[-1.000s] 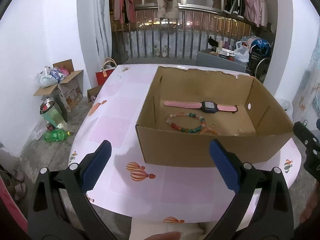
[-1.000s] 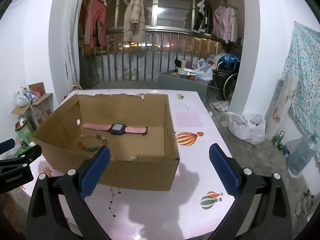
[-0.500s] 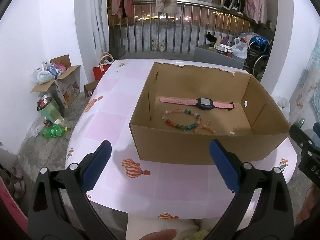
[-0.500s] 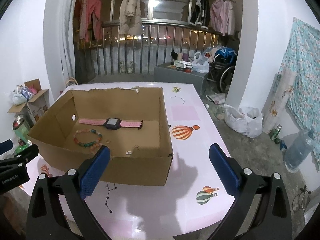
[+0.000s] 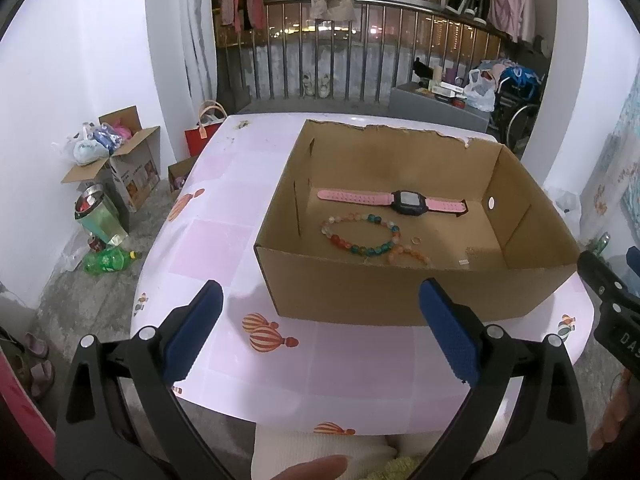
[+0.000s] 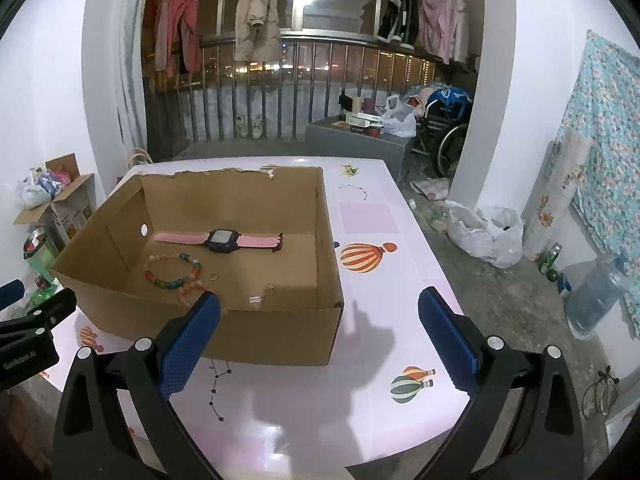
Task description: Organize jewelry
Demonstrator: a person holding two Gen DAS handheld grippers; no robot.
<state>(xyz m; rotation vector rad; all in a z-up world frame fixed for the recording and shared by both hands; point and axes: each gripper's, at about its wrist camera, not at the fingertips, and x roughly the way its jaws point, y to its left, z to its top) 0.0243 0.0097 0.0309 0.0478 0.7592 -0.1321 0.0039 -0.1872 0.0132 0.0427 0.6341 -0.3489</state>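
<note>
Left wrist view first: the left gripper (image 5: 320,328) hangs above the near edge of the pink table with hot-air-balloon prints (image 5: 224,240), its blue-padded fingers spread wide with nothing between them. Beyond it sits the open brown cardboard box (image 5: 400,292), torn along its far rim, and that's where the jewelry lies. A pink-strapped watch with a dark square face (image 5: 408,202) is stretched flat across the box floor. Just in front of it lies a bracelet of multicoloured glass beads (image 5: 360,236), with a smaller strand of orange beads (image 5: 412,254) touching its near right side. A small gold ring (image 5: 416,240) rests just beside them, and further right there are tiny glinting pieces too small to identify.

Over to the right wrist view: the right gripper (image 6: 320,328) is also held wide apart and empty, above the table at the box's near right corner. Everything appears gathered inside the one box, which reads as collecting done, or nearly so. The table around it shows no loose jewelry that I can see. Both tools sit back from the box, clear of its walls. That placement suits either a reach in to tidy the pieces or simply a finish.
</note>
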